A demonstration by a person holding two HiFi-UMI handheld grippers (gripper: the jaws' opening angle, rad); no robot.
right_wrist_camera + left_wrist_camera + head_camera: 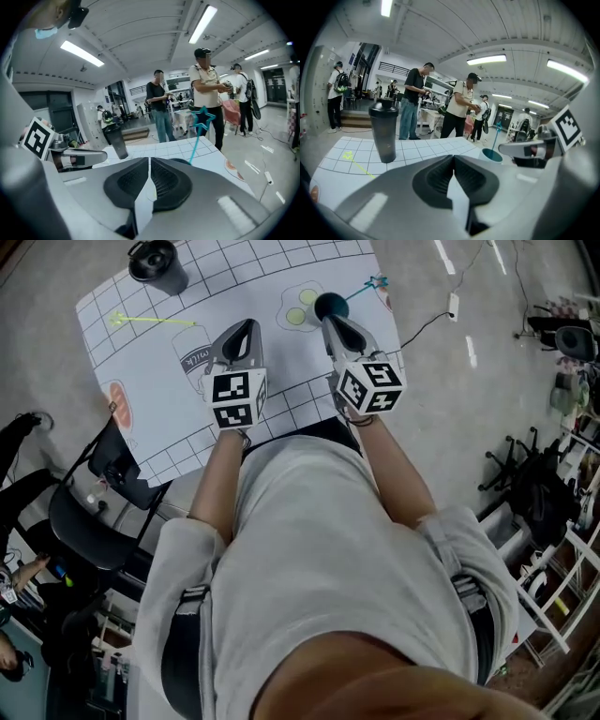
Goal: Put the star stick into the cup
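The white gridded mat (253, 277) covers the table, and both grippers are held over its near half. The left gripper (246, 327) has its jaws pressed together with nothing between them, as the left gripper view confirms (453, 157). The right gripper (330, 322) is likewise pressed shut and empty (150, 160). The teal cup (330, 306) stands upright on the mat directly in front of the right gripper's tips. Whether the two touch cannot be determined. In the right gripper view only the cup's dark rim (180, 161) shows above the jaws. The blue star stick (361, 291) stands in the cup, tilted, with its star end up and out over the rim towards the mat's right edge. The same stick rises from the cup in the left gripper view (497, 136) and the right gripper view (194, 145). A yellow star stick (150, 321) lies flat on the mat to the left, well apart from the cup and from both grippers. A dark shaker bottle (157, 263) with its lid on stands upright at the far left corner of the mat, beyond the yellow stick. A black chair (89, 521) sits on the floor beside the table's left side. Several bystanders (459, 112) stand in the room beyond the table.
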